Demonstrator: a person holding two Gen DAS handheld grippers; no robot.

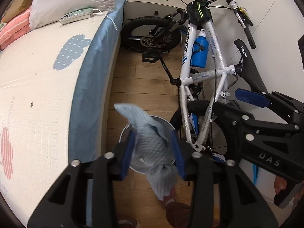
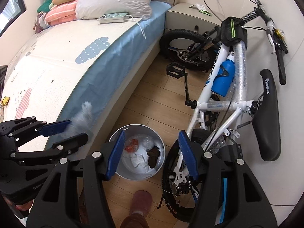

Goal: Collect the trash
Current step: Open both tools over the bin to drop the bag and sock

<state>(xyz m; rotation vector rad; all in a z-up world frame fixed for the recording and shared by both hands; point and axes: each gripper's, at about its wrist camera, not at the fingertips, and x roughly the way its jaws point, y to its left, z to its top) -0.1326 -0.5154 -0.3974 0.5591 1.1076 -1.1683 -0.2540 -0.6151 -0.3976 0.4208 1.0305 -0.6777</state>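
The soft, light cloth [image 1: 154, 144] hangs loosely between the left gripper's [image 1: 154, 152] part-opened jaws above the bin [image 2: 121, 133], best pinched mid-bunch; the right gripper [image 2: 152, 153] is held wide and empty.

The ribbed pale-blue sock [image 1: 152, 144] sits between blue gripper pads [image 1: 177, 152], above a white trash bin [image 2: 160, 142] on tan wood-grain flooring [image 2: 152, 102], beside a white-framed bicycle [image 2: 209, 102] carrying a blue bottle [image 2: 225, 78].

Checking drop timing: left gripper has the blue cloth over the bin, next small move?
Probably spread the left gripper wider: the light blue cloth sits between its pads above the white bin, which already holds trash. The right gripper is empty.
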